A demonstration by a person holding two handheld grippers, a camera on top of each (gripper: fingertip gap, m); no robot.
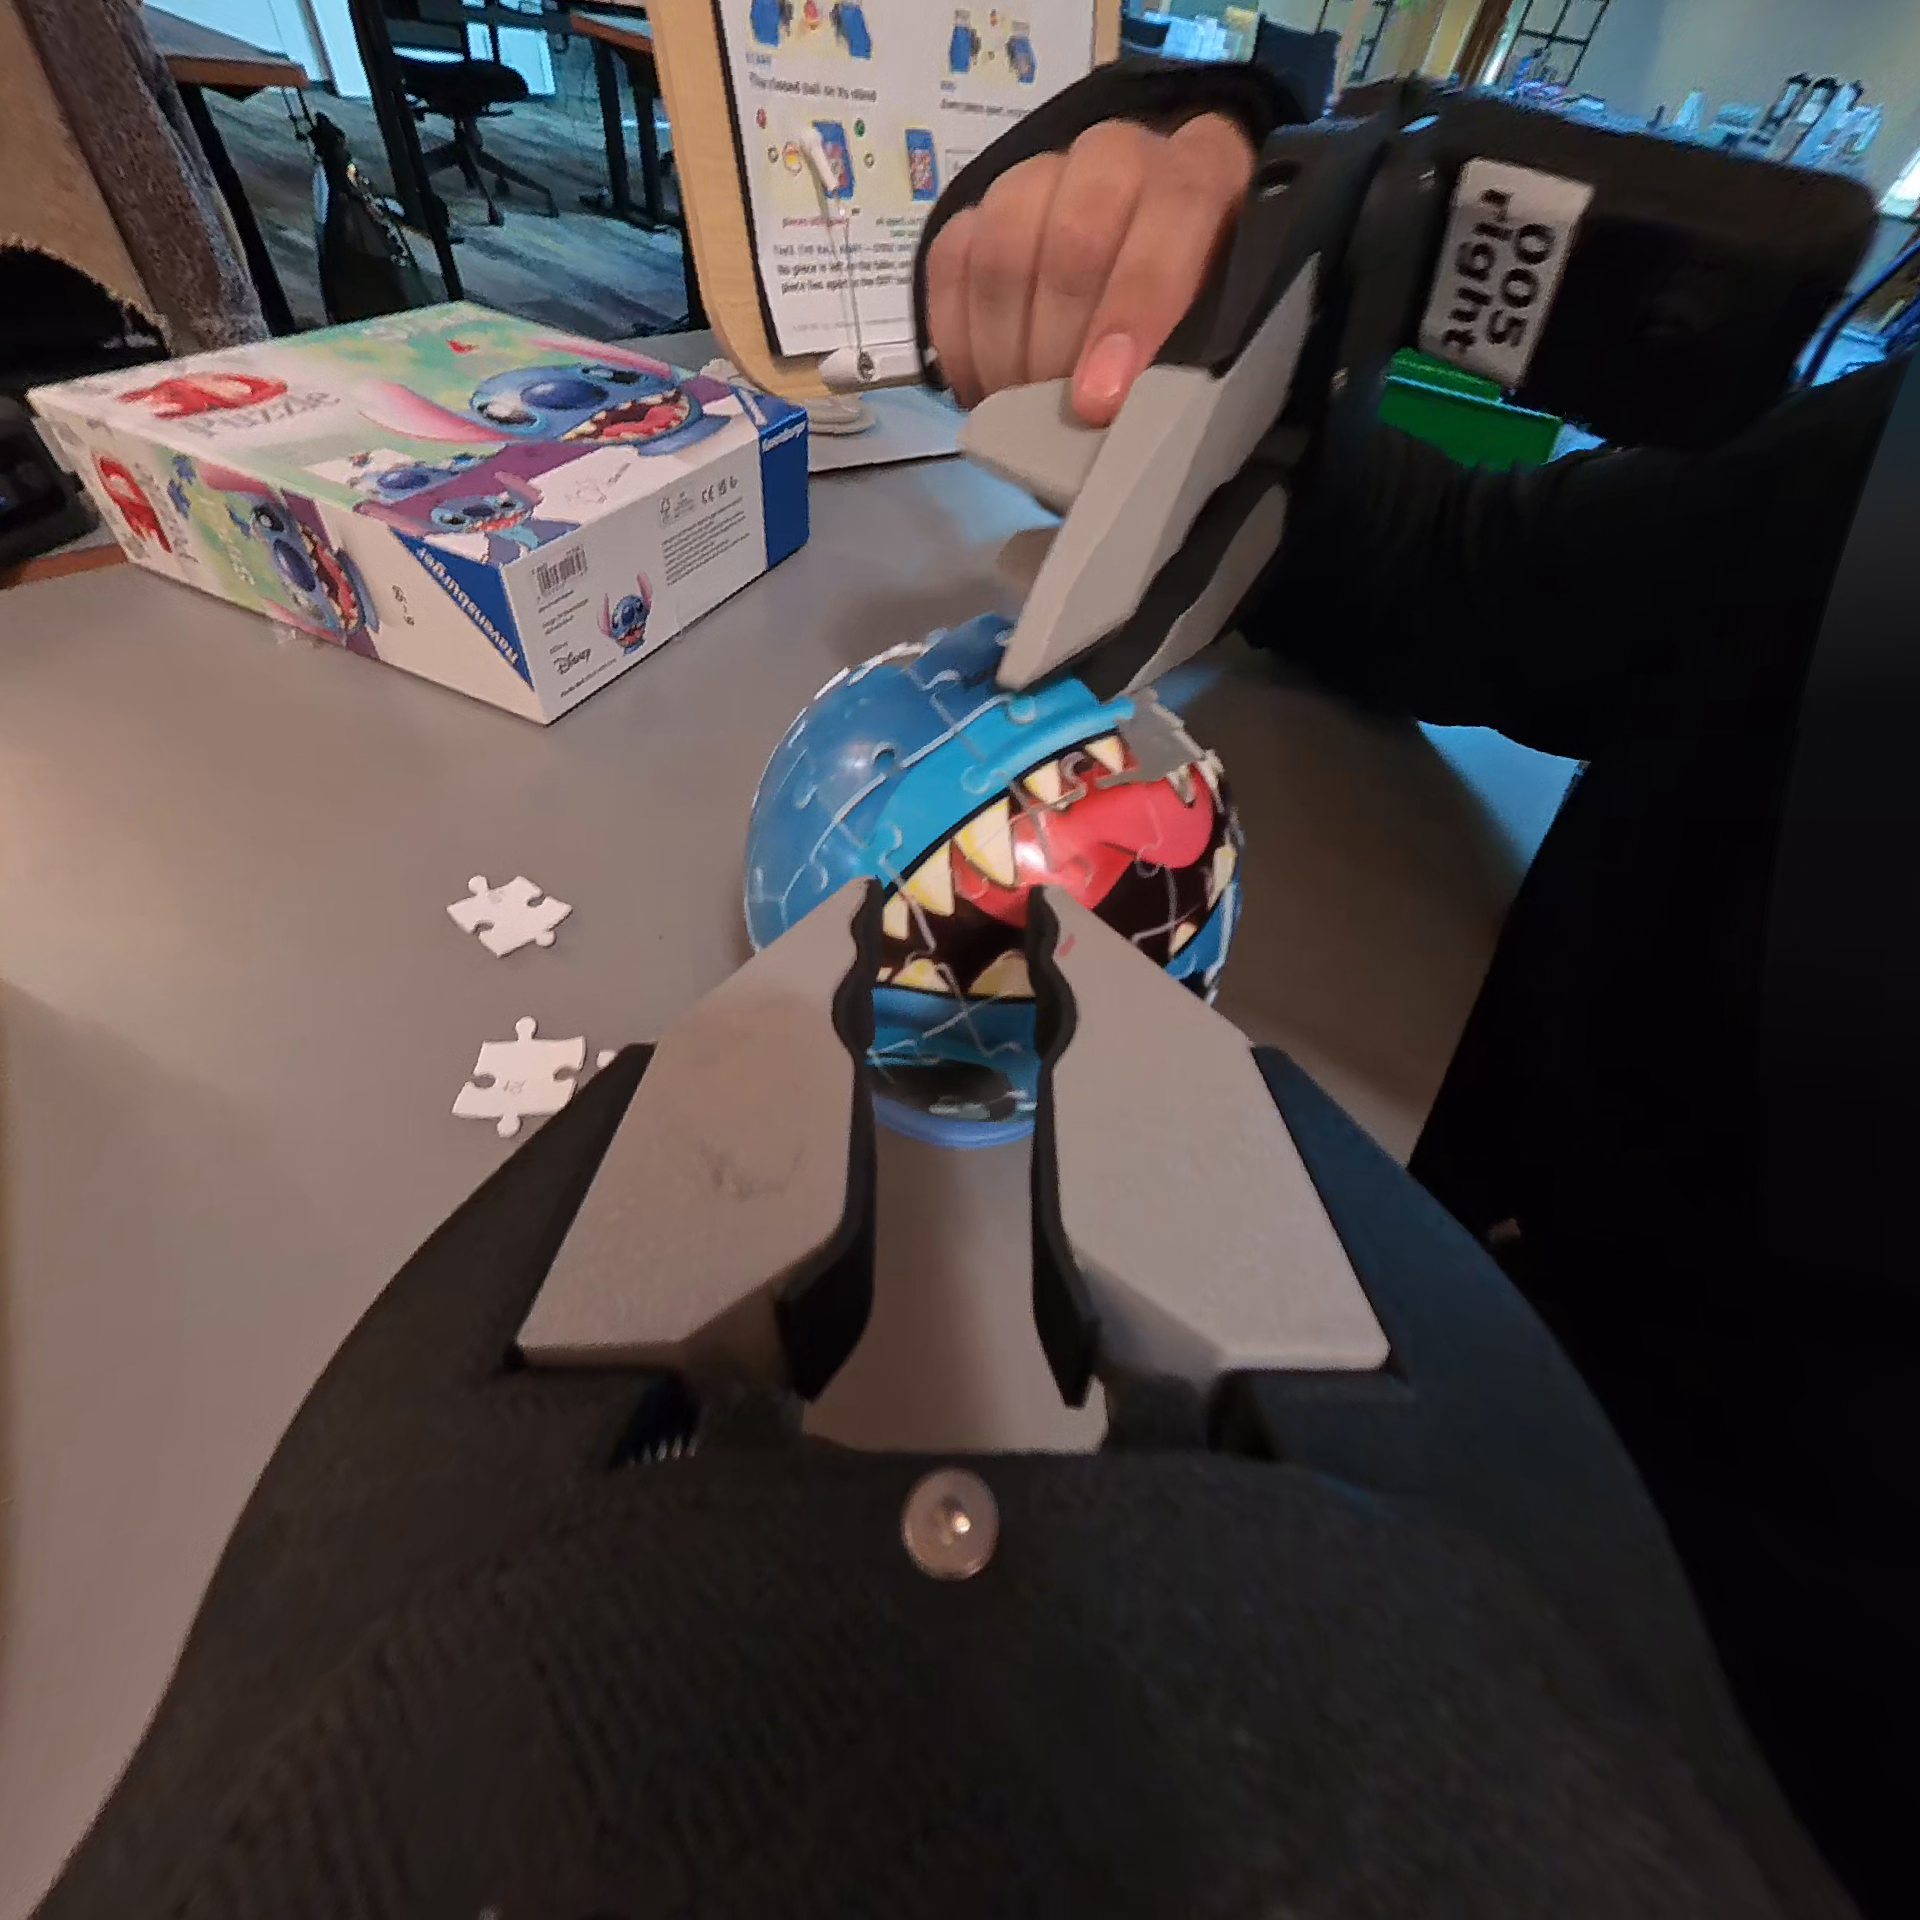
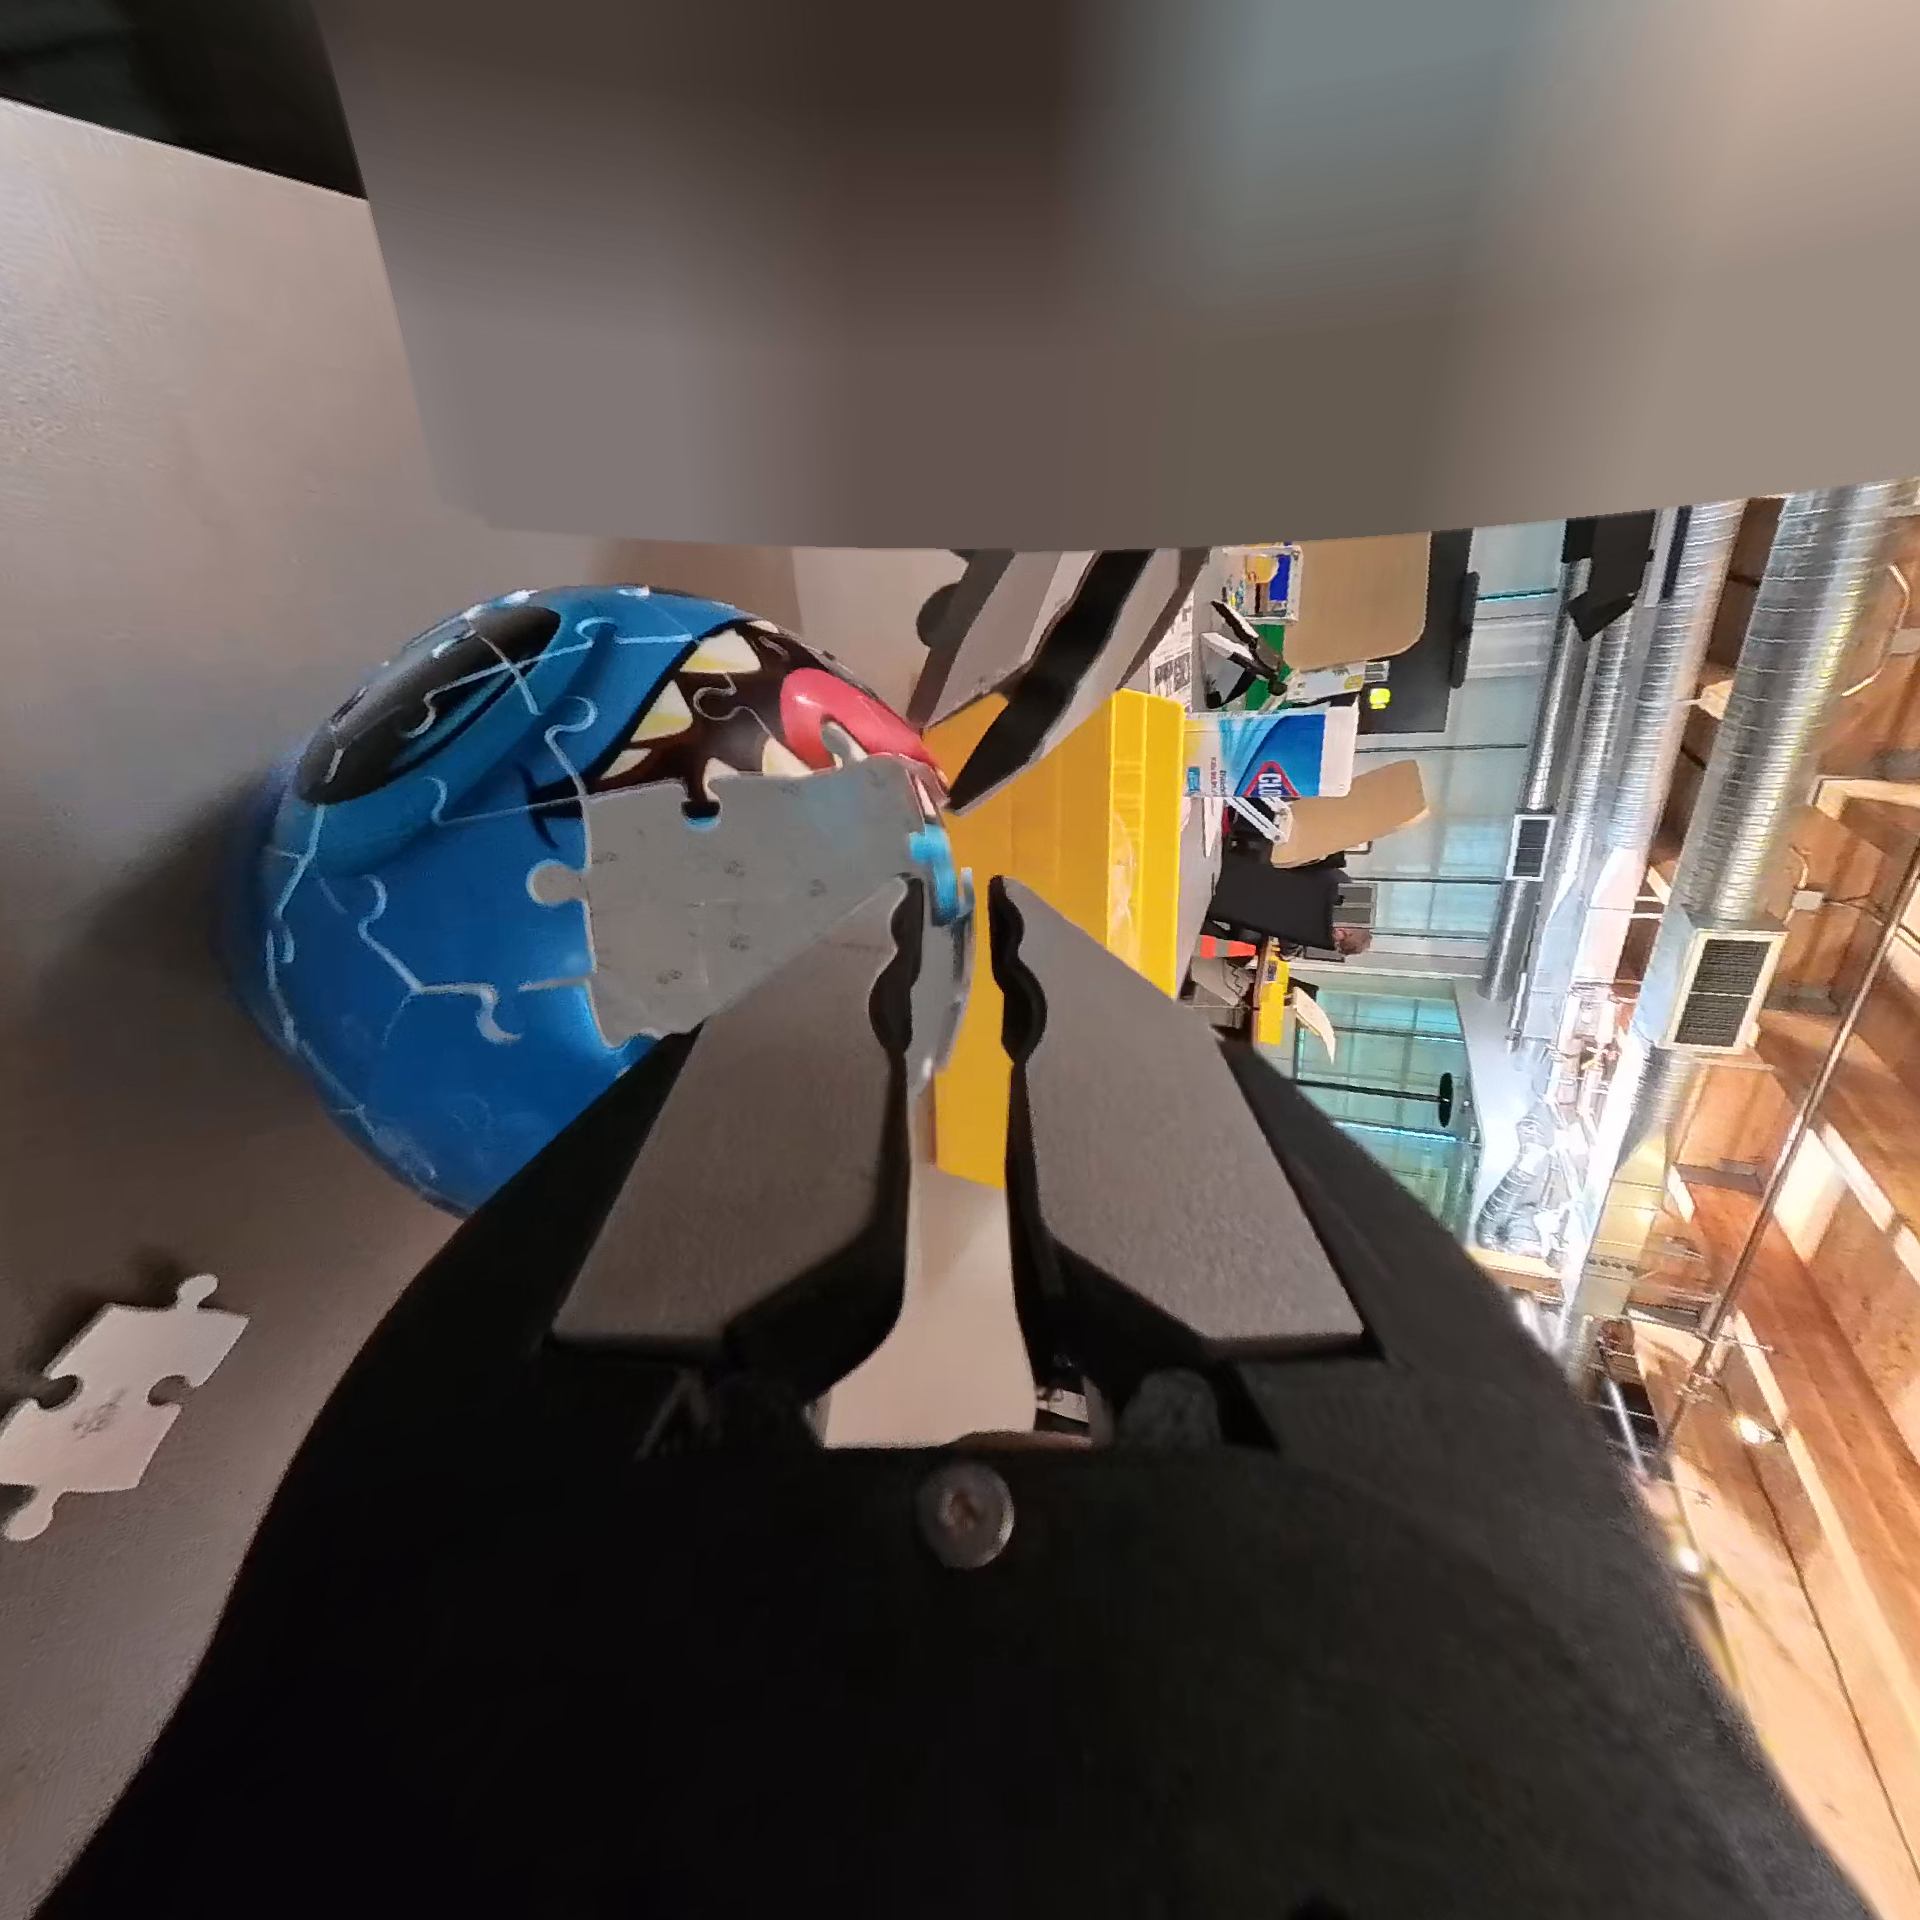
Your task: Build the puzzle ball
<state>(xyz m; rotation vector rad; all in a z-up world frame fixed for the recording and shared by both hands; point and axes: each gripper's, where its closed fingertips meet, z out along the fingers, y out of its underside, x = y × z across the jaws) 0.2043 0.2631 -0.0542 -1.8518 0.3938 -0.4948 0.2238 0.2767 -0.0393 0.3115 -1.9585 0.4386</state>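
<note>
- The ball (image 1: 992,883) is mostly built: blue shell, toothed mouth and pink tongue are joined, and it stands on the grey counter (image 1: 260,779) at centre, on a blue ring, as far as I can tell.
- Not finished, I judge: a gap (image 2: 727,914) shows grey inner surface near the top edge of the mouth, in both views.
- The right gripper (image 2: 961,894) has its fingers a little apart with a thin blue-edged piece (image 2: 940,883) between them at the rim of the gap; whether they pinch it I cannot tell.
- The left gripper (image 1: 951,909) holds nothing; its fingers are apart, in front of the mouth.
- Count: one ball, two grippers.
- Two loose pieces lie white side up at 9 o'clock from the ball: one (image 1: 509,912) farther, one (image 1: 516,1077) nearer the camera.
- One puzzle box (image 1: 416,499) lies at 10 o'clock; one instruction board (image 1: 862,177) stands at 12.
- Left to do, by my guess: seat the held piece, then fit the loose two.
</note>
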